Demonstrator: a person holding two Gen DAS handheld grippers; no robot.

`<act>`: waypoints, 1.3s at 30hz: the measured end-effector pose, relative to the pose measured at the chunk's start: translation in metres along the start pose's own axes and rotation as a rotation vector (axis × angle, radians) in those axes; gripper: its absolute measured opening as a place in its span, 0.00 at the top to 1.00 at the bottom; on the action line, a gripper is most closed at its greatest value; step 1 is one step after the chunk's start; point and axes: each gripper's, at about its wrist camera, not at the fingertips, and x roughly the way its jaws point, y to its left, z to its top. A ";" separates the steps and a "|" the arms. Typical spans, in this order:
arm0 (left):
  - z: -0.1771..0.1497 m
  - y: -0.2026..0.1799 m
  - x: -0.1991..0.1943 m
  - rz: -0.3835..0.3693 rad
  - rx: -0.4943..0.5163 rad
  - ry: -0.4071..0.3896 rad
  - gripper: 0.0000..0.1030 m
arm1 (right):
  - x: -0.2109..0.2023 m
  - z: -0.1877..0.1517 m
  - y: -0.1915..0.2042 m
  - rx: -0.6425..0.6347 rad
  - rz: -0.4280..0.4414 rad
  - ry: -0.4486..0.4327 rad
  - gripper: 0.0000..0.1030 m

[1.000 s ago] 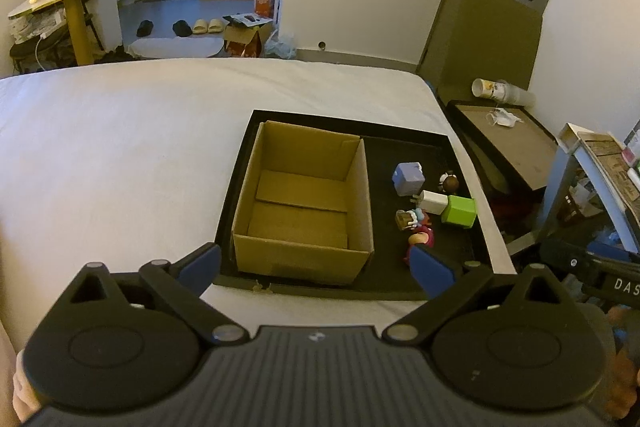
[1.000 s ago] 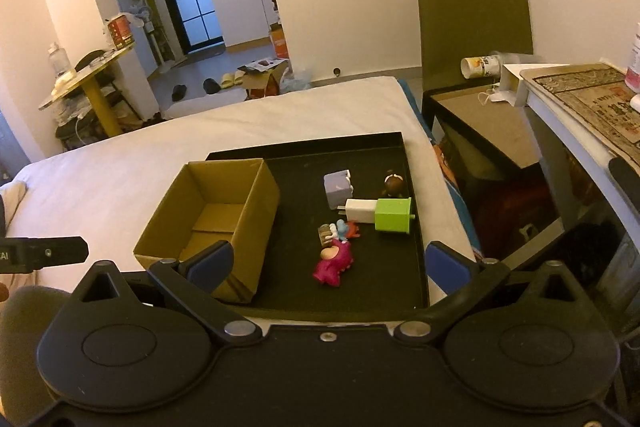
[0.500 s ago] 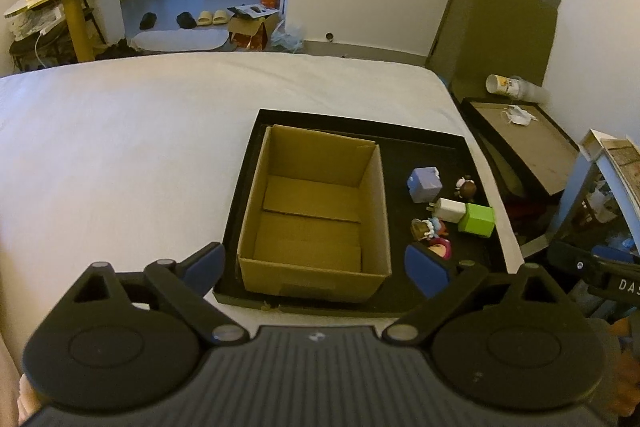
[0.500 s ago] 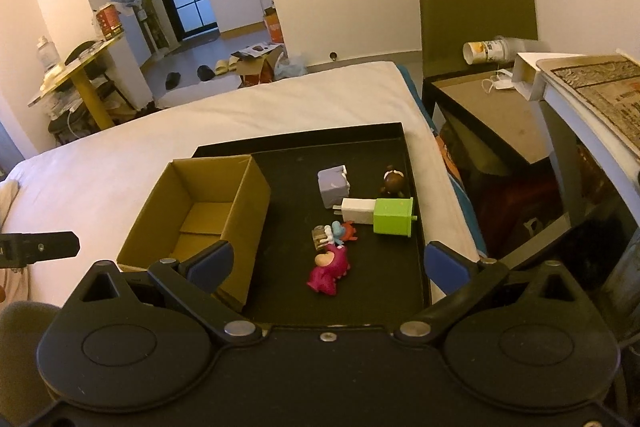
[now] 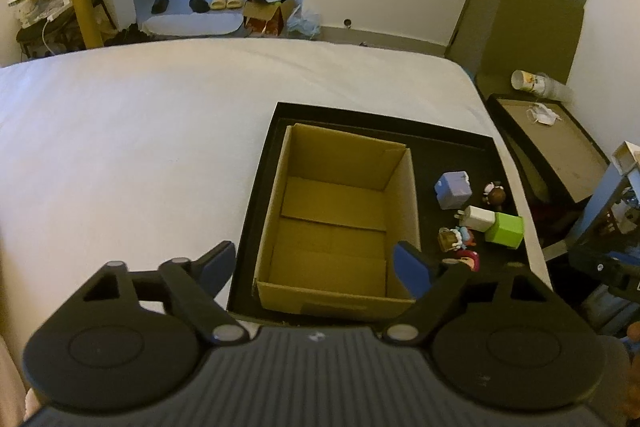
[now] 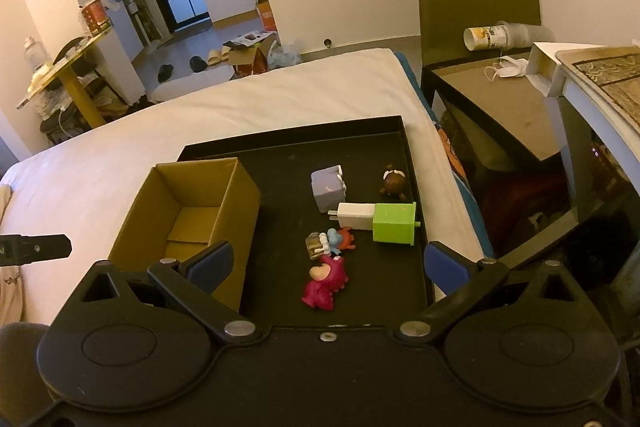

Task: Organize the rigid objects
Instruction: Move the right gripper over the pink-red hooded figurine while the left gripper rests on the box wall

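A black tray [image 6: 412,195] lies on a white bed [image 5: 140,147]. On the tray's left part stands an open cardboard box [image 5: 340,219], with nothing visible inside. To the right of the box the small things lie loose on the tray floor: a lilac cube [image 6: 328,187], a brown figurine [image 6: 394,181], a white plug [image 6: 356,216] touching a green block [image 6: 394,223], a little blue-and-red figure [image 6: 338,241] and a pink toy [image 6: 324,283] lying on its side.

The left claw [image 5: 314,265] hangs above the near edge of the box, its jaws spread with nothing between them; they have just been closing somewhat. Its right finger shows in front of the box's near right corner, and the toys sit off to its right.

The right claw [image 6: 328,263] is spread wide and pinches nothing. The pink toy lies between its fingertips in the right wrist view, just ahead of them and below, with the other toys farther ahead; the box is by its left finger.
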 end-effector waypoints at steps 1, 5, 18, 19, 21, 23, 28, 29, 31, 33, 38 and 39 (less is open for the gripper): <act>0.001 0.002 0.003 0.001 -0.005 0.007 0.21 | 0.002 0.001 -0.001 0.004 -0.003 0.004 0.01; 0.005 0.007 0.013 0.020 -0.012 0.025 0.24 | 0.011 0.005 -0.006 0.023 -0.008 0.016 0.02; 0.017 0.018 0.065 0.057 -0.015 0.160 0.37 | 0.044 0.010 -0.021 0.058 -0.032 0.064 0.02; 0.017 0.018 0.069 0.060 -0.011 0.175 0.39 | 0.047 0.011 -0.022 0.060 -0.033 0.068 0.02; 0.019 0.019 0.078 0.067 -0.011 0.202 0.45 | 0.052 0.011 -0.024 0.067 -0.032 0.074 0.02; 0.021 0.019 0.087 0.078 -0.011 0.224 0.50 | 0.057 0.011 -0.027 0.073 -0.037 0.086 0.02; 0.028 0.020 0.107 0.101 -0.006 0.261 0.54 | 0.070 0.010 -0.033 0.090 -0.036 0.111 0.02; 0.029 0.021 0.110 0.105 -0.012 0.266 0.58 | 0.072 0.010 -0.034 0.092 -0.032 0.116 0.03; 0.031 0.024 0.117 0.118 -0.030 0.273 0.62 | 0.077 0.011 -0.034 0.094 -0.022 0.127 0.05; 0.032 0.026 0.123 0.122 -0.039 0.286 0.67 | 0.083 0.011 -0.036 0.099 -0.009 0.138 0.08; 0.030 0.032 0.139 0.124 -0.057 0.325 0.76 | 0.102 0.004 -0.035 0.115 0.026 0.202 0.14; 0.029 0.032 0.141 0.127 -0.059 0.329 0.78 | 0.106 0.002 -0.033 0.116 0.034 0.218 0.14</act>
